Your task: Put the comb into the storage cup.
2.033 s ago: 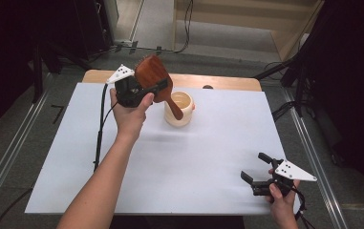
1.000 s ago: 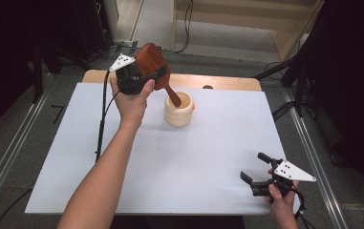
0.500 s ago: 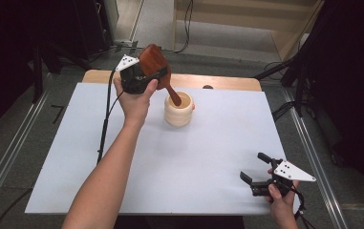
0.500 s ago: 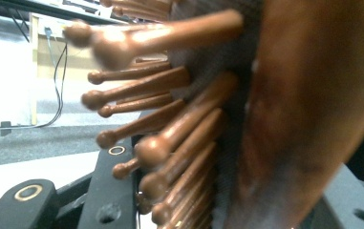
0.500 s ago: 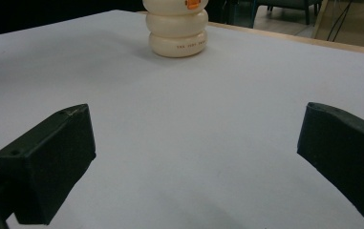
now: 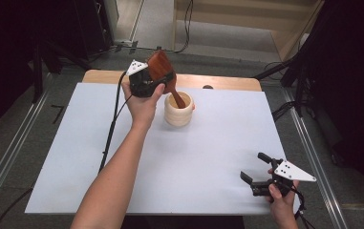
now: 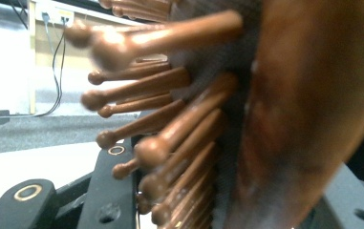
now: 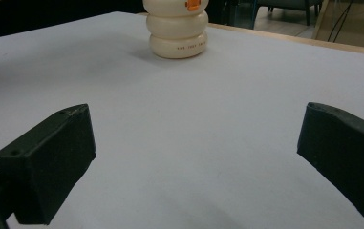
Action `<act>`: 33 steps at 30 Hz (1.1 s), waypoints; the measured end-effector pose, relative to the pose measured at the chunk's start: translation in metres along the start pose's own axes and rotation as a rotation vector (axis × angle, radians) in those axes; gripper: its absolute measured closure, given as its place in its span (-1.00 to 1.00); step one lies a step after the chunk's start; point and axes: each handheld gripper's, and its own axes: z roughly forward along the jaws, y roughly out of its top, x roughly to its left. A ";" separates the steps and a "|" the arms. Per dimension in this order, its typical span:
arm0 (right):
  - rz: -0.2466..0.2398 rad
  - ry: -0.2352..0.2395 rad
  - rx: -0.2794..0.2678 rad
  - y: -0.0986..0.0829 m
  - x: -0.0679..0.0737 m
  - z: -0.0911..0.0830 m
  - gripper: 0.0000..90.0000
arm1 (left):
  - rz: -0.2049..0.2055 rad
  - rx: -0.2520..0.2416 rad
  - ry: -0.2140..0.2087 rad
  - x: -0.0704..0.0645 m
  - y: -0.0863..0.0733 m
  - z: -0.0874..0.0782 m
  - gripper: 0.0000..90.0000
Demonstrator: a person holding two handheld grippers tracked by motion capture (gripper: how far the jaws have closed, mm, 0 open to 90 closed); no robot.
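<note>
From the high view, the left tool (image 6: 152,82) is clamped on the head of a brown wooden hairbrush (image 6: 161,71), held above the table (image 6: 74,157) near the middle of its far edge. The brush's handle slants down into the mouth of a cream ribbed cup (image 6: 179,110) that stands just beside the left hand (image 6: 141,106). The step in hand looks like standing the hairbrush in the cup, handle first. The handle tip is inside the rim but the head is well above it, so the next move probably calls for lowering the brush further, letting the handle settle against the cup's inner wall, then easing the jaws apart without tipping the cup. The right tool (image 6: 256,180) rests near the table's near right corner, jaws spread with nothing between them.

In the left gripper view, the brush's round-tipped bristles (image 7: 160,138) and its wooden back sit right between the black jaws, confirming the hold on the head.

In the right gripper view, the two jaws stand wide apart over the bare table, and the cup (image 8: 177,29) stands well off toward the far edge.

Against two seconds ago, the left hand and brush have shifted toward the far edge, the brush stands more upright, and the cup sits as it did. The right tool has not moved.
</note>
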 end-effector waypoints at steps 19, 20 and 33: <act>0.003 0.002 -0.002 0.000 -0.001 0.000 -1.00 | -0.034 0.042 0.025 0.005 -0.025 0.016 0.19; 0.003 0.002 -0.004 0.000 -0.001 0.000 -1.00 | -0.034 0.046 0.030 0.005 -0.026 0.017 0.19; 0.000 0.002 -0.003 0.000 -0.001 0.000 -1.00 | -0.054 0.067 0.032 0.005 -0.038 0.027 0.18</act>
